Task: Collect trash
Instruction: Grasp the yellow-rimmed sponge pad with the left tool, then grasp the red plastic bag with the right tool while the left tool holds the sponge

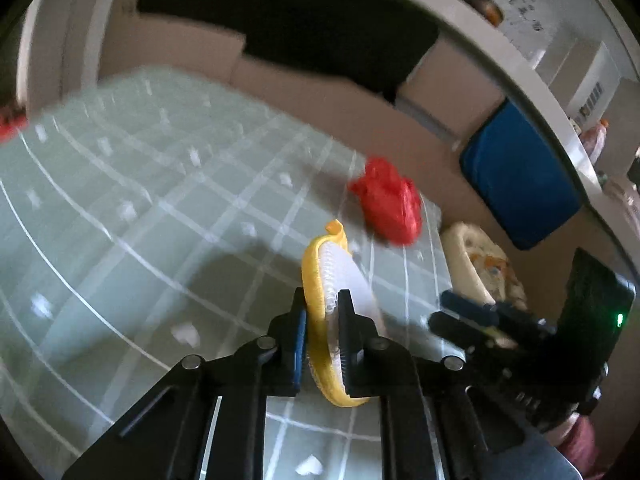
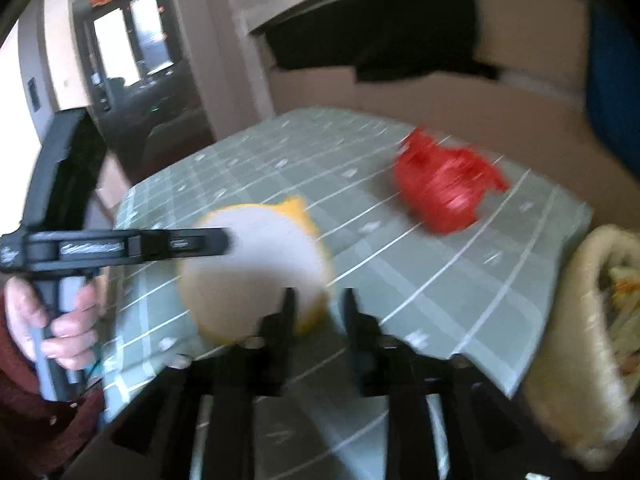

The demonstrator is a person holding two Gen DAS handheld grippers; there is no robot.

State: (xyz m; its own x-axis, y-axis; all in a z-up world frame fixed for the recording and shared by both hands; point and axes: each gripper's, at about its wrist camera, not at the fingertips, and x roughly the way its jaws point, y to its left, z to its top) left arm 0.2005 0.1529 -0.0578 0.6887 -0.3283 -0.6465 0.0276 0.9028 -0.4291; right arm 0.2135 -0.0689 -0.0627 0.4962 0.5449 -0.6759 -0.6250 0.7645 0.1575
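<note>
Pale green tablecloth [image 1: 120,200] with a white grid and small white motifs covers the table, with cardboard boxes [image 1: 304,92] and a blue cushion [image 1: 520,176] behind it. At the cloth's 2 o'clock corner lies a crumpled red plastic bag [image 1: 390,204], glossy and creased. The left gripper [image 1: 322,320] clamps a yellow-rimmed white ridged disc [image 1: 340,280] held on edge above the cloth; the right gripper [image 2: 318,300] stands parted, empty, just beside that disc.

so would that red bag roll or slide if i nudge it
The red bag looks like thin crumpled plastic, so probably light and floppy. Lumpy rather than round, it should skid or deform on the tablecloth rather than roll. It sits near the edge, so a push could drop it.
</note>
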